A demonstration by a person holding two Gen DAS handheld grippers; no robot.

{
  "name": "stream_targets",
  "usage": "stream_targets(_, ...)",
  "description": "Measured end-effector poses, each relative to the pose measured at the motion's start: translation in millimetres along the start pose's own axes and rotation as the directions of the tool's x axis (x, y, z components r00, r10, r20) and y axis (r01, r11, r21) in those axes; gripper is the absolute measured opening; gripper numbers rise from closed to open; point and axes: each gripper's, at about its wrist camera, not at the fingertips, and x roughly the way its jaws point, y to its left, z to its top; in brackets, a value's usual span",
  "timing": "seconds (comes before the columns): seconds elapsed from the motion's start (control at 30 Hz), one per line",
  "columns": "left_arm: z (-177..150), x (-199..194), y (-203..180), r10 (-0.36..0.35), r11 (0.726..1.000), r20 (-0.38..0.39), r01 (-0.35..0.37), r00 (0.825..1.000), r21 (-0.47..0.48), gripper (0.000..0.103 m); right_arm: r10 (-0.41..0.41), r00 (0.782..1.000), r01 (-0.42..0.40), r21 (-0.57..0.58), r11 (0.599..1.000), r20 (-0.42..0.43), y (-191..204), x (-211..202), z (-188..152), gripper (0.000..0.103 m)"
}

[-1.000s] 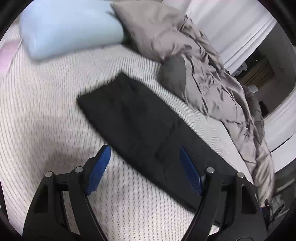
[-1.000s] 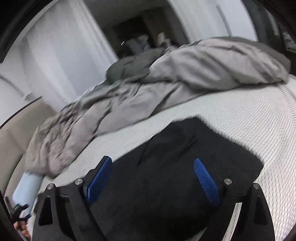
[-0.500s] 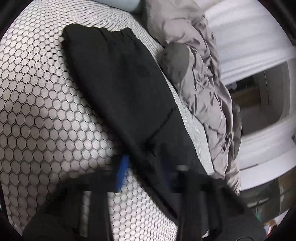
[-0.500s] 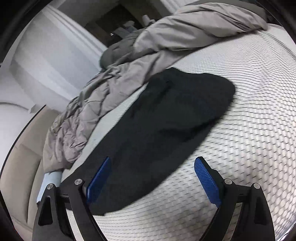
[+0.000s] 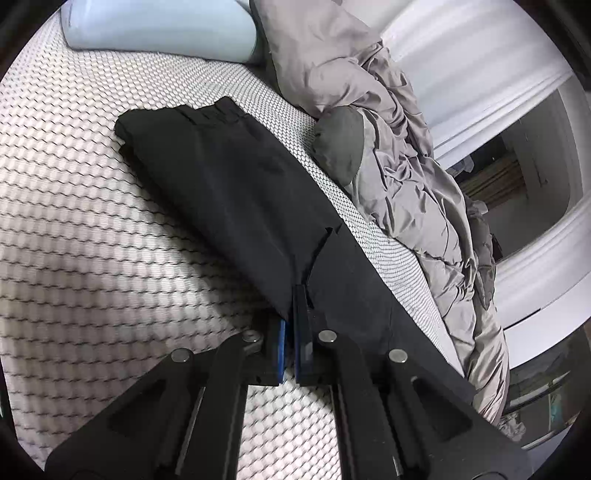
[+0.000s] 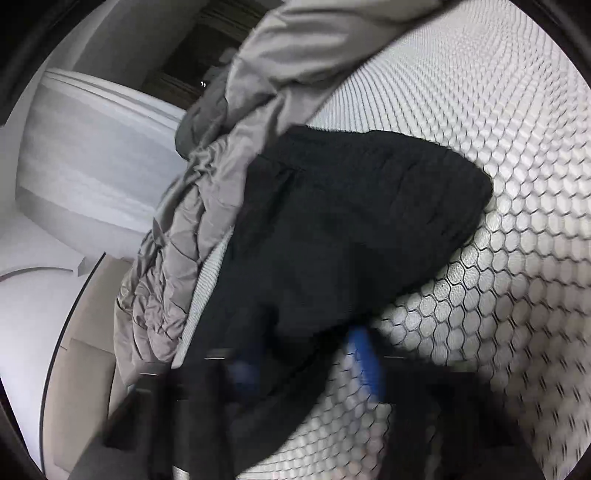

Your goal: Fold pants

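Black pants point(image 5: 236, 195) lie folded lengthwise on the white honeycomb mattress point(image 5: 92, 229), waistband at the far end. My left gripper point(image 5: 291, 306) is shut on the near edge of the pants, at a fold step in the cloth. In the right wrist view the pants point(image 6: 351, 221) fill the middle. My right gripper point(image 6: 306, 354) is blurred, its blue pads point(image 6: 364, 354) on either side of the pants' edge with a gap still between them.
A grey crumpled duvet point(image 5: 406, 177) runs along the far side of the mattress, also in the right wrist view point(image 6: 207, 192). A light blue pillow point(image 5: 159, 29) lies at the head. White curtains point(image 5: 461, 55) and the bed edge are beyond.
Both grippers came down onto the pants. The left jaws shut on the near edge. The right jaws narrowed around the other end.
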Motion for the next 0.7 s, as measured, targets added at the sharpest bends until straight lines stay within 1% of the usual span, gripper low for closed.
stream_targets(0.03,-2,-6,1,0.002,1.000,0.000,-0.002,1.000,0.022,0.000,0.011,1.000,-0.011,0.013,1.000,0.000,-4,1,2,0.011)
stream_targets(0.07,-4,-11,2,0.010,0.999,0.003,-0.010,1.000,0.040,0.000,0.040,0.999,-0.040,0.023,0.999,0.000,-6,-1,2,0.008)
stream_targets(0.1,-6,-19,2,0.022,0.998,0.008,-0.022,1.000,0.061,0.001,0.052,0.999,-0.052,0.014,0.999,0.009,-5,-5,2,0.006)
stream_targets(0.17,-10,-37,9,0.033,0.996,0.022,-0.034,0.999,0.081,0.001,0.046,0.998,-0.045,-0.054,0.998,0.030,8,-19,-4,0.005)
stream_targets(0.2,-12,-48,13,0.037,0.995,0.029,-0.039,0.999,0.090,0.001,0.048,0.998,-0.046,-0.068,0.997,0.032,11,-25,-7,0.005)
stream_targets(0.33,-15,-94,36,0.042,0.994,0.052,-0.047,0.998,0.096,0.001,0.077,0.997,-0.074,-0.091,0.993,0.020,24,-69,-41,0.004)
stream_targets(0.4,-21,-117,50,0.075,0.990,0.079,-0.084,0.994,0.112,0.001,0.080,0.997,-0.077,-0.118,0.990,0.015,28,-92,-64,0.004)
stream_targets(0.47,-28,-133,64,0.139,0.978,0.087,-0.151,0.986,0.143,0.001,0.061,0.998,-0.063,-0.161,0.985,-0.015,26,-109,-92,0.005)
stream_targets(0.5,-31,-140,69,0.152,0.976,0.076,-0.162,0.985,0.146,0.002,0.041,0.998,-0.049,-0.176,0.983,-0.049,26,-109,-102,0.008)
stream_targets(0.53,-31,-147,75,0.146,0.978,0.071,-0.154,0.987,0.139,0.004,0.007,0.996,-0.024,-0.188,0.982,-0.089,24,-107,-109,0.012)
stream_targets(0.57,-33,-153,76,0.147,0.978,0.072,-0.156,0.986,0.135,0.005,-0.011,0.994,-0.010,-0.180,0.984,-0.113,20,-107,-111,0.015)
stream_targets(0.6,-35,-165,74,0.160,0.975,0.090,-0.171,0.983,0.142,0.010,-0.011,0.994,-0.008,-0.171,0.985,-0.113,17,-109,-110,0.034)
stream_targets(0.63,-36,-172,72,0.167,0.972,0.104,-0.181,0.980,0.149,0.024,-0.016,0.995,0.000,-0.165,0.986,-0.097,16,-113,-108,0.057)
stream_targets(0.67,-38,-184,69,0.164,0.971,0.126,-0.183,0.978,0.155,0.034,-0.014,0.999,0.007,-0.153,0.988,-0.050,14,-122,-105,0.064)
stream_targets(0.7,-42,-198,67,0.143,0.974,0.155,-0.167,0.977,0.154,0.052,0.004,1.000,-0.005,-0.138,0.990,-0.001,13,-132,-102,0.066)
